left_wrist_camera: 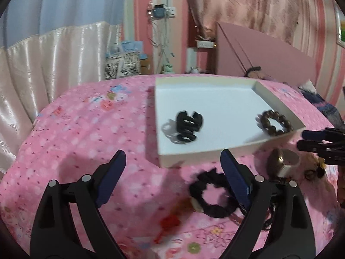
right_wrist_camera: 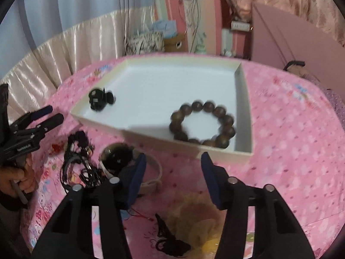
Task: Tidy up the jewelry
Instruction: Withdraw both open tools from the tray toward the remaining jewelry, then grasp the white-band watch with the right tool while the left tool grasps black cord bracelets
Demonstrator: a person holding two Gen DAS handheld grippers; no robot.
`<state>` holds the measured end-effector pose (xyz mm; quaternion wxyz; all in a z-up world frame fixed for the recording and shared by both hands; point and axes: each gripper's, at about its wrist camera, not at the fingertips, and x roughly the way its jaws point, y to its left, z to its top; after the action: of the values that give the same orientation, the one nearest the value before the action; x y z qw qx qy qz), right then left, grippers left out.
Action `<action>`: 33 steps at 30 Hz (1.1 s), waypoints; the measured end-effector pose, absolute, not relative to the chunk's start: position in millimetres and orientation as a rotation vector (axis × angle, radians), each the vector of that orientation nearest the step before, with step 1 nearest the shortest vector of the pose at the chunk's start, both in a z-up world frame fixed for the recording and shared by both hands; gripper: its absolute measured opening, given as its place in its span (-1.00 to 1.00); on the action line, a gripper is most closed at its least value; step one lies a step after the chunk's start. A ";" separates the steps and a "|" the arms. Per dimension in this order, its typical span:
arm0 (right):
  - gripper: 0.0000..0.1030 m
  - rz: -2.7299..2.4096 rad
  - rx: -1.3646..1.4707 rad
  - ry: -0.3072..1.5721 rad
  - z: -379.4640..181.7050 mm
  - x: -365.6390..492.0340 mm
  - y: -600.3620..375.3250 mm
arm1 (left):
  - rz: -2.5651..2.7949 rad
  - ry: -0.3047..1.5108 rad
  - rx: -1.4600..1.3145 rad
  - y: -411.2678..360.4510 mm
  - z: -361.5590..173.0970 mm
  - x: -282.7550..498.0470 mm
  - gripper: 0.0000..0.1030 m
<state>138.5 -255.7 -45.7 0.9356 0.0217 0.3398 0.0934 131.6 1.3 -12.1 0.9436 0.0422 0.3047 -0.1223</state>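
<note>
Left tongs [left_wrist_camera: 172, 168] hang spread and empty over the pink floral cloth [left_wrist_camera: 86, 133]. Black scrunchie [left_wrist_camera: 212, 196] lies just before them. In the white tray [right_wrist_camera: 244, 108]: black claw clip [right_wrist_camera: 100, 99] left, bead bracelet [right_wrist_camera: 202, 124] right. Right tongs [right_wrist_camera: 173, 168] (also spread, empty) hover above a white bangle [right_wrist_camera: 151, 183].

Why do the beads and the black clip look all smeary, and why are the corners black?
Right wrist view: the bead bracelet and black hair clip in the white box are smeared by motion blur. Left wrist view: the black scrunchie is soft too. Both views: the round fisheye lens bends edges and leaves dark corners.
</note>
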 end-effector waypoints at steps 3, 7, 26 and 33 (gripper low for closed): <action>-0.05 0.200 0.037 0.716 -51.5 140.9 -250.6 | -0.302 0.642 0.105 -10.7 -14.6 124.9 0.72; -0.35 0.214 -0.009 0.754 -60.8 145.4 -237.0 | -0.378 0.683 0.144 -26.1 -20.9 117.2 0.72; -0.85 0.242 0.010 0.697 -45.3 134.6 -243.8 | -0.526 0.723 0.207 -47.5 -32.9 102.8 -0.82; -0.84 0.261 0.038 0.597 -24.3 124.2 -248.0 | -0.527 0.613 0.174 -39.6 -15.0 94.8 -0.90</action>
<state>124.2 -248.0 -24.3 0.9472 0.0189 0.2934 0.1283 94.8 -39.6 -15.0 0.9158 0.0845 0.2976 -0.2561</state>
